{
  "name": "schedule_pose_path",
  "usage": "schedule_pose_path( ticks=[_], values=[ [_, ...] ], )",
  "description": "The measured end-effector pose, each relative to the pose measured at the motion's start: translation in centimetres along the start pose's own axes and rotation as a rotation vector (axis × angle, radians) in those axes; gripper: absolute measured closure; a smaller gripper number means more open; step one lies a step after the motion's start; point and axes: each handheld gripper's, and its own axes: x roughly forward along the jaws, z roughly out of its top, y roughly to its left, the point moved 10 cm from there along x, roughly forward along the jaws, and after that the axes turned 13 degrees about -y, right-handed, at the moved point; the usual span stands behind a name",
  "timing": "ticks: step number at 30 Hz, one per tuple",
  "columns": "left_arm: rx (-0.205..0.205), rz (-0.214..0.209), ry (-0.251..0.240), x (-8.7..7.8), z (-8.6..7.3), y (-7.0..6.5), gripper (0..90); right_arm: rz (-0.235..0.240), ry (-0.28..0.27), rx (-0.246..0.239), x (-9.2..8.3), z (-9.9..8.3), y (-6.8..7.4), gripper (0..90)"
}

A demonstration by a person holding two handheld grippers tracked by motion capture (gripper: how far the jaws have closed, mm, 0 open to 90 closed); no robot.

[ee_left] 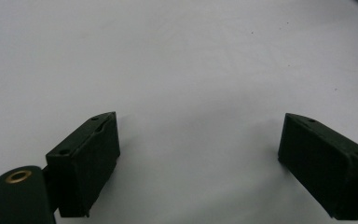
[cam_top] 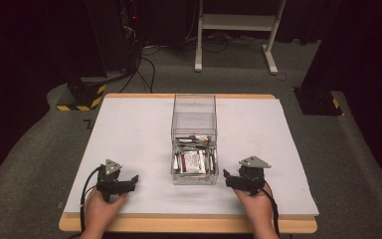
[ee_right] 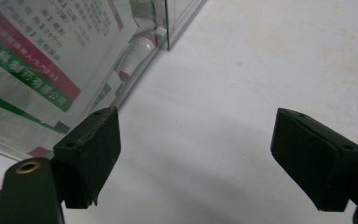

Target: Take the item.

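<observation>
A clear plastic box point(cam_top: 194, 139) stands in the middle of the white table point(cam_top: 129, 134); several white, red and green packets point(cam_top: 194, 162) lie in its near half. My left gripper point(cam_top: 134, 180) rests low on the table to the left of the box, held by a hand, open with nothing between its jaws point(ee_left: 198, 149). My right gripper point(cam_top: 226, 178) sits just right of the box's near corner, also open and empty point(ee_right: 196, 149). In the right gripper view the box wall point(ee_right: 168, 28) is close at the left, with printed packets point(ee_right: 42, 60) behind it.
The table's wooden front edge point(cam_top: 189, 224) runs just below both hands. Beyond the table is grey carpet, a white stand's legs point(cam_top: 234, 55) at the back, and a black-and-yellow striped base point(cam_top: 82, 97) at the far left.
</observation>
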Motion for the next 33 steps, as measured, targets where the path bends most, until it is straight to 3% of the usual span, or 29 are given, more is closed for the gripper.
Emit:
schedule_pose_path(
  ticks=[33],
  values=[
    [-0.006, 0.002, -0.006, 0.0, 0.0, 0.0, 12.6, 0.076, -0.139, -0.025, -2.9, 4.8, 3.0, 21.1]
  ],
)
